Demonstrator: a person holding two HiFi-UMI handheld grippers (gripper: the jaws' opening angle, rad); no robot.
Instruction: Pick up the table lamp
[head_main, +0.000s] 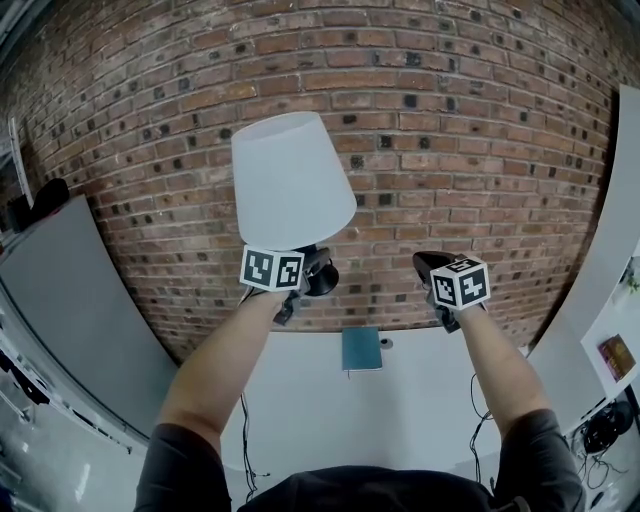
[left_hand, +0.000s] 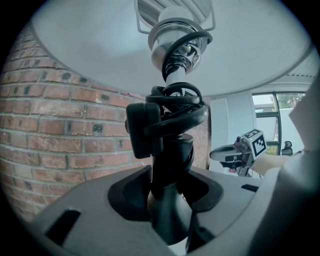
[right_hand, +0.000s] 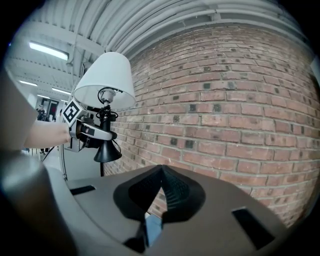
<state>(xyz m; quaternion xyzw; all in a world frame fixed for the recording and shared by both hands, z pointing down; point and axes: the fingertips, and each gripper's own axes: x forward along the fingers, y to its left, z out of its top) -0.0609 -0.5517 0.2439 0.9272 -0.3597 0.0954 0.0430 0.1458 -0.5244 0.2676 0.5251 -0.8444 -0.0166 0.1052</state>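
Table lamp (head_main: 291, 180): item held aloft, white conical shade, black stem and flared black base.

Head view. The lamp hangs in the air in front of the brick wall (head_main: 480, 120), well above the white table (head_main: 420, 410). The left gripper (head_main: 308, 274) has it by the stem under the shade. The right gripper (head_main: 428, 265) is raised beside it, apart from the lamp and carrying nothing. A teal notebook (head_main: 361, 350) lies on the table near the wall.

Left gripper view. The jaws stand partly open and are clamped on either side of the black stem (left_hand: 169, 160), just above where it widens. A black cord (left_hand: 176, 106) is coiled round the stem below the chrome socket (left_hand: 174, 37), and a black block (left_hand: 144, 129), plug or switch I cannot tell which, rests against the coil.

Right gripper view. The jaw tips meet with nothing between them. The lamp shows at the left, roughly upright, with its base (right_hand: 107, 151) clear of any surface.

Handling note. The lift appears done. The shade probably makes the item top-heavy, so the clamp should be kept firm and the stem vertical. The free gripper could steady the base if the lamp begins to swing. The coiled cord should be watched for slipping loose.

Markings. No brand, label or legible writing shows on the lamp or the notebook. The cubes on both grippers carry black-and-white square patterns only.
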